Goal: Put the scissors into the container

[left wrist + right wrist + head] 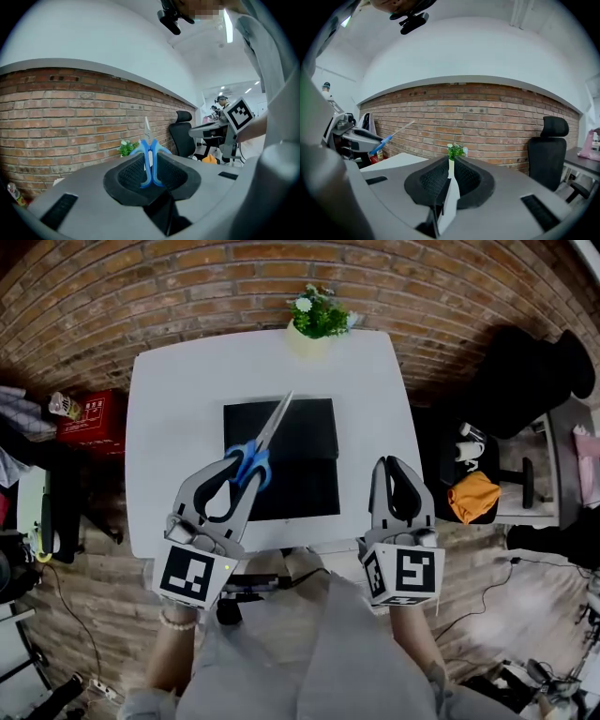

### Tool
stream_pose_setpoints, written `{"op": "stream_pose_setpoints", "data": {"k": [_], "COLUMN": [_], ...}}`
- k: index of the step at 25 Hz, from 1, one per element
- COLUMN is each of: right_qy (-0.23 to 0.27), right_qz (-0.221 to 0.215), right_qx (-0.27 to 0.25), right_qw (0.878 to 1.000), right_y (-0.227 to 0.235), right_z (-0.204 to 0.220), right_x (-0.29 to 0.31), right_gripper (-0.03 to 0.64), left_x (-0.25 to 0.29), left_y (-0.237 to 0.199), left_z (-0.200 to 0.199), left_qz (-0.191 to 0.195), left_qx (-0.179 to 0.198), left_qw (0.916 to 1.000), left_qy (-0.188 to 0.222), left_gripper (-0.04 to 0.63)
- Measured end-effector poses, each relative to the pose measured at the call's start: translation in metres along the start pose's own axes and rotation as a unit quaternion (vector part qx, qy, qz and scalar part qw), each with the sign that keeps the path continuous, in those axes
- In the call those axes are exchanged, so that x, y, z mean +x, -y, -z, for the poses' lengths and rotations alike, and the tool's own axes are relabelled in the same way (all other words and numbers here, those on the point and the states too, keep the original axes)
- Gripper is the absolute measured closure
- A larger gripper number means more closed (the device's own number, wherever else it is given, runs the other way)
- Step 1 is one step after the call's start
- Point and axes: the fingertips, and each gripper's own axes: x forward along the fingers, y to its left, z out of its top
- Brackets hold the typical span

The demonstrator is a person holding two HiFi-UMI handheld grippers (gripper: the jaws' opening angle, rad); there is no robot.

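Scissors (264,439) are clamped by their blue handles in your left gripper (234,474), blades angled over the black container (305,484) at frame centre; keep your closed, empty right gripper (396,470) clear and lower the tips inside before releasing.

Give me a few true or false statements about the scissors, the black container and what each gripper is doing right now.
1. The left gripper is shut on the blue handles of the scissors. True.
2. The scissors lie inside the black container. False: they are held in the left gripper, blades pointing away from the person.
3. The right gripper holds a pen. False: its jaws are together with nothing between them.
4. A potted plant stands at the far edge of the white table. True.
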Motion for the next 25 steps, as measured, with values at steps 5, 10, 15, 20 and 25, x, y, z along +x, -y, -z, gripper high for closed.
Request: {"op": "stream_pose_setpoints", "data": {"k": [5, 10, 15, 20, 25], "right_qy": [-0.016, -0.028, -0.037, -0.045, -0.052], "right_qz": [0.028, 0.041, 0.058, 0.071, 0.08], "right_qx": [0.013, 0.018, 0.029, 0.036, 0.043], "right_qw": [0.999, 0.999, 0.997, 0.996, 0.995], "right_y": [0.02, 0.034, 0.046, 0.054, 0.061], "right_z": [0.017, 0.03, 0.043, 0.053, 0.062], "right_x": [-0.005, -0.009, -0.013, -0.016, -0.017], "right_gripper": [0.555, 0.555, 0.555, 0.555, 0.555], "left_x": [0.029, 0.05, 0.066, 0.072, 0.073], "left_y": [0.023, 0.043, 0.061, 0.074, 0.082], "left_z": [0.037, 0.078, 0.118, 0.156, 0.184], "left_qz": [0.057, 0.102, 0.148, 0.19, 0.212], "left_qx": [0.039, 0.082, 0.115, 0.16, 0.192], "left_qw": [0.9965, 0.9866, 0.9715, 0.9487, 0.9292], "left_qy": [-0.046, -0.098, -0.146, -0.195, -0.234], "left_gripper": [0.495, 0.495, 0.495, 0.495, 0.495]}}
